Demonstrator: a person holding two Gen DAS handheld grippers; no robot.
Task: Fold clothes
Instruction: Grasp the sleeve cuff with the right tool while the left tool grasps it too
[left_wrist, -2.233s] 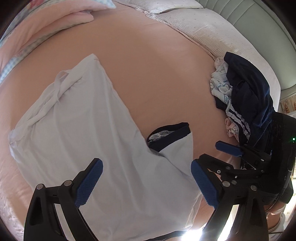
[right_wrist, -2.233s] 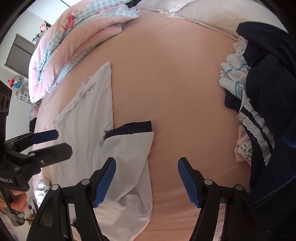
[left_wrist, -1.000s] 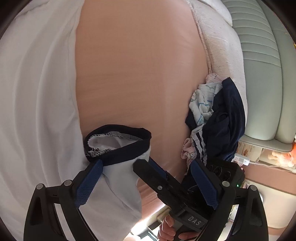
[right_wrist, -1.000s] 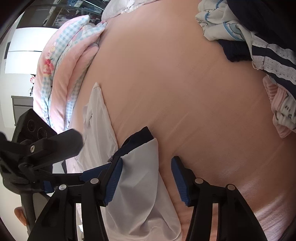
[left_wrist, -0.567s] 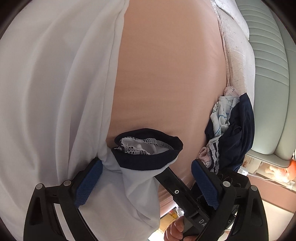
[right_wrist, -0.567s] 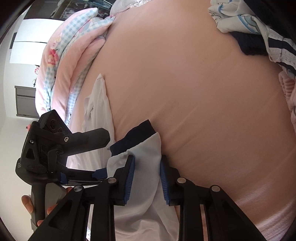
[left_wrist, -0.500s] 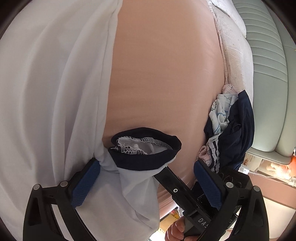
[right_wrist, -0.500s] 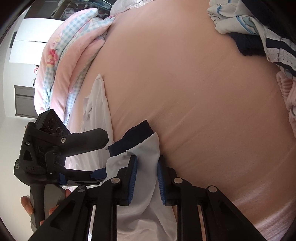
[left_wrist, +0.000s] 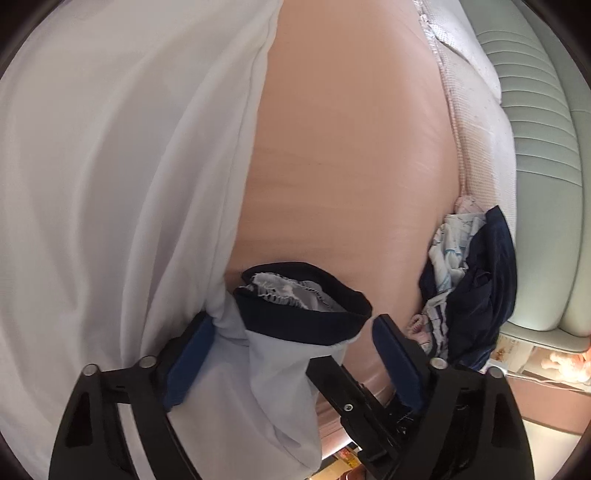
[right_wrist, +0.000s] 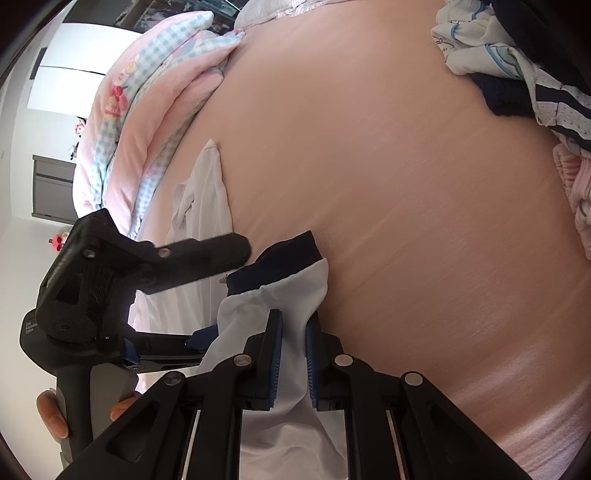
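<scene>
Gripping: right gripper (right_wrist: 293, 354) was clamped on the sleeve (right_wrist: 284, 295).
Left gripper (left_wrist: 291, 354): half-open, jaws closing; sleeve between pads, not pinched.
Shirt (left_wrist: 110, 184): lay flat on bed (left_wrist: 351, 166), sleeve pointing away from both grippers.

Pink-sheeted bed (right_wrist: 406, 206) carries a white shirt (left_wrist: 110, 184), clothes pile (left_wrist: 476, 288) and folded quilt (right_wrist: 155, 92).

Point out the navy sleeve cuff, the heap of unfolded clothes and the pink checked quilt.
navy sleeve cuff (left_wrist: 306, 321), left wrist view, front band.
heap of unfolded clothes (left_wrist: 484, 291), left wrist view, dark navy garment.
pink checked quilt (right_wrist: 155, 99), right wrist view, upper fold.
</scene>
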